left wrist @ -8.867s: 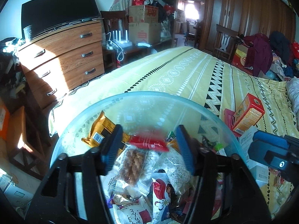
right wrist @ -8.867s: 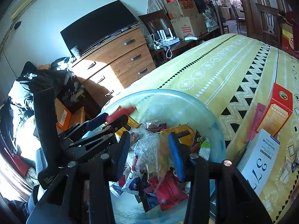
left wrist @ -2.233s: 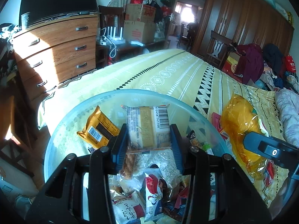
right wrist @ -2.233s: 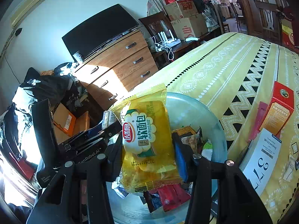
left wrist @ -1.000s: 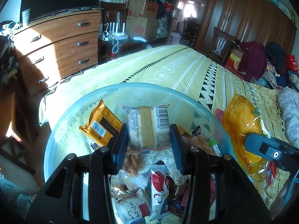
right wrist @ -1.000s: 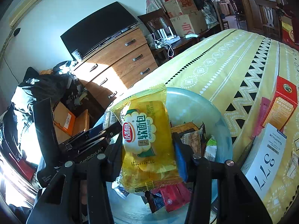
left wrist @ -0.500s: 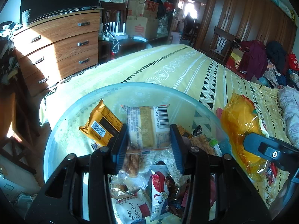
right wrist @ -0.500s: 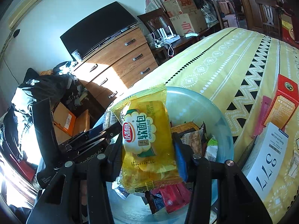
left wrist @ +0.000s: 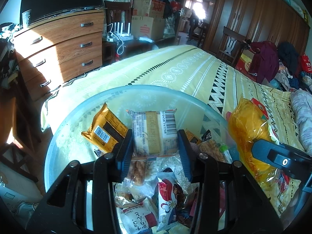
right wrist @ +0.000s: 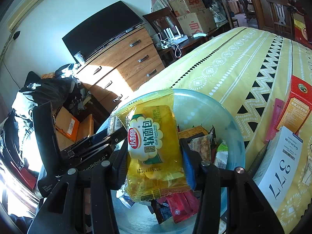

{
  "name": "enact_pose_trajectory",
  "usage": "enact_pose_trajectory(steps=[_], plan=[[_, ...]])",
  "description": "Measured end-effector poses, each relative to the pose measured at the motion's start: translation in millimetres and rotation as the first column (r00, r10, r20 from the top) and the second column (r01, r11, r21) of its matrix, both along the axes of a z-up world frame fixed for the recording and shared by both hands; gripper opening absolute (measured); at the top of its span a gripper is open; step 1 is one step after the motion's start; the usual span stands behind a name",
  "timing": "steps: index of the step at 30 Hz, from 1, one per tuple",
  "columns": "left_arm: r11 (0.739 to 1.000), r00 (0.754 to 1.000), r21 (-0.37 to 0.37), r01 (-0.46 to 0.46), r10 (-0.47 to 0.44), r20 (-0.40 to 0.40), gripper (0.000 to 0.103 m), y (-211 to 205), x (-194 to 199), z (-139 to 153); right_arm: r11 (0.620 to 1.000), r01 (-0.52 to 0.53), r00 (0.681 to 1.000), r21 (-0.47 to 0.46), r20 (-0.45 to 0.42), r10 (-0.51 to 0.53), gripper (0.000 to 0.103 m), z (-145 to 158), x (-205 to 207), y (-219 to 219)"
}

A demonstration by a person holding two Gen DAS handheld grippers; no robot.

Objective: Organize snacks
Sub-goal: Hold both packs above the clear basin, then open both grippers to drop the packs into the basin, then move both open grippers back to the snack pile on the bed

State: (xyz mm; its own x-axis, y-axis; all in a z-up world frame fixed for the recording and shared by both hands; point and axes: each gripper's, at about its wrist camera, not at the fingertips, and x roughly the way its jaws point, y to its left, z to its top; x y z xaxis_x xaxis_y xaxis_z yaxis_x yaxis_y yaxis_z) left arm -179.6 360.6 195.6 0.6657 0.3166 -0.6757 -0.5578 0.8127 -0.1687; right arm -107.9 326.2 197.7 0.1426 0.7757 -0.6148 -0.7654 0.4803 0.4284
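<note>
Left wrist view: a cream snack packet (left wrist: 155, 131) with a barcode sits clamped between the left gripper (left wrist: 155, 152) pads, jaws narrowed onto its sides, above the clear bowl (left wrist: 64, 124) of mixed snacks. Right wrist view: the right gripper (right wrist: 155, 154) pinches a yellow bread packet (right wrist: 154, 148) the same way, over that bowl on the yellow bedspread (right wrist: 234, 64).

Sunlit wooden dresser (left wrist: 58, 48) with black TV (left wrist: 60, 0), yellow patterned bed (left wrist: 185, 72), dark wardrobe (left wrist: 253, 19)
</note>
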Motion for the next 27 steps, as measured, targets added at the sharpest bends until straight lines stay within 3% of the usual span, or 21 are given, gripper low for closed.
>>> enact_pose_trajectory(steps=[9,11,13,16,22,25,27], plan=[[1.0,1.0,0.001,-0.012,0.012,-0.016,0.047,-0.6,1.1,-1.4,1.0,-0.01,1.0,0.004,-0.03,0.01,0.055,-3.2,0.6,5.2],[1.0,1.0,0.003,-0.019,0.019,-0.019,0.059,-0.9,0.2,-1.4,1.0,-0.008,0.999,0.008,-0.041,0.009,0.059,-4.3,2.1,5.4],[0.999,0.999,0.014,-0.035,0.035,-0.011,0.079,-2.7,-1.3,0.6,1.0,-0.007,0.999,0.006,-0.036,0.008,0.064,-3.8,0.6,4.7],[0.999,0.999,0.008,-0.042,0.042,0.01,0.085,-7.0,-2.3,4.5,1.0,0.005,1.0,0.001,-0.002,-0.005,0.067,0.5,-3.5,-4.5],[0.999,0.997,0.033,0.034,-0.036,0.071,0.086,-41.8,6.2,20.1,0.992,0.117,0.978,0.051,0.165,-0.124,0.069,15.2,-21.2,-94.9],[0.993,0.989,0.04,0.113,-0.116,0.093,0.087,-68.5,16.7,25.4,0.964,0.264,0.952,0.039,0.149,-0.266,0.072,-4.1,-5.9,-166.8],[0.985,0.98,0.032,0.167,-0.17,0.103,0.087,-88.0,24.5,27.8,0.936,0.352,0.929,-0.028,0.128,-0.346,0.072,-27.7,12.4,-209.1]])
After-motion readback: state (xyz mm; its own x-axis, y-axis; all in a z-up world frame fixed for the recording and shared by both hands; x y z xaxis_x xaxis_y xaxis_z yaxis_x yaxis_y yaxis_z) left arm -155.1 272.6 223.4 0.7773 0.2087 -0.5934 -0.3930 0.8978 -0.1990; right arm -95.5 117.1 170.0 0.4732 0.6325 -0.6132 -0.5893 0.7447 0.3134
